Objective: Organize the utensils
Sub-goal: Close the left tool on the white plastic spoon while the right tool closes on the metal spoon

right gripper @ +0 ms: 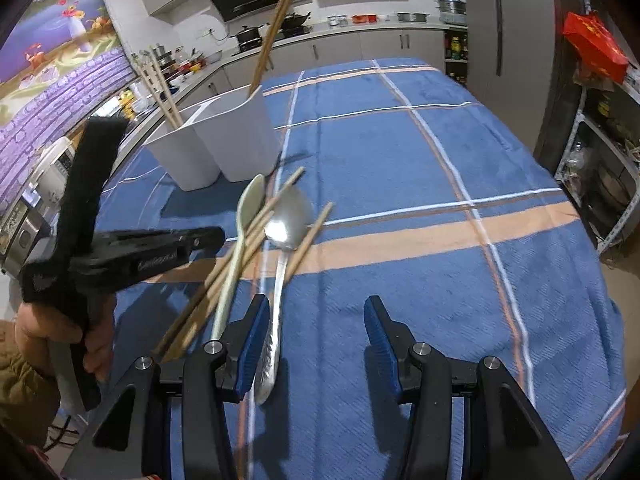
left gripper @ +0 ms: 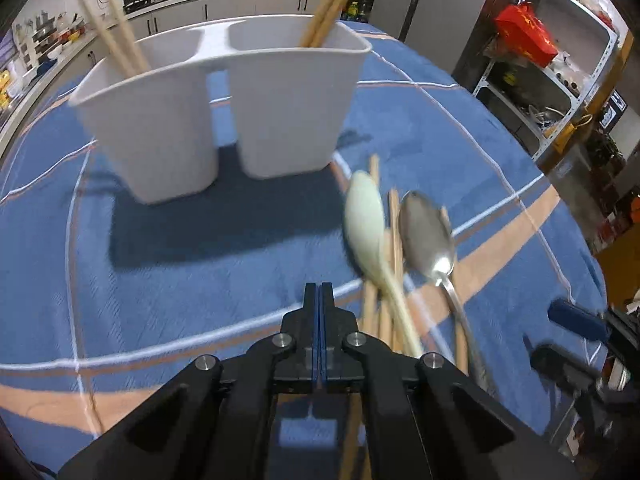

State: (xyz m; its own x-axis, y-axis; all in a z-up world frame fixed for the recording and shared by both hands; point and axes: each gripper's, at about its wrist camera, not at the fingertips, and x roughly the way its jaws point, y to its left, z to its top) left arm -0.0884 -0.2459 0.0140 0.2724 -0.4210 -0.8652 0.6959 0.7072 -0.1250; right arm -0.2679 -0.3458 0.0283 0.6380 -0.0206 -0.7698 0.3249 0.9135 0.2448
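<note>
Pressed together and empty, left gripper (left gripper: 319,292) hovers left of the loose chopsticks (left gripper: 394,248); right gripper (right gripper: 316,320), spread, brackets the metal spoon (right gripper: 276,320), seemingly readying a grasp.

Right gripper (right gripper: 316,332): near edge, jaws apart, nothing between the pads.
Metal spoon (right gripper: 282,248): handle end just beside the left finger (right gripper: 250,344).
Pale spoon (right gripper: 240,236): left, across loose chopsticks (right gripper: 228,264).
Holder (right gripper: 224,140): far left, chopsticks upright in both compartments.
Left gripper (right gripper: 218,236): left, in a hand (right gripper: 60,332).
Cloth (right gripper: 400,180): blue plaid.
</note>
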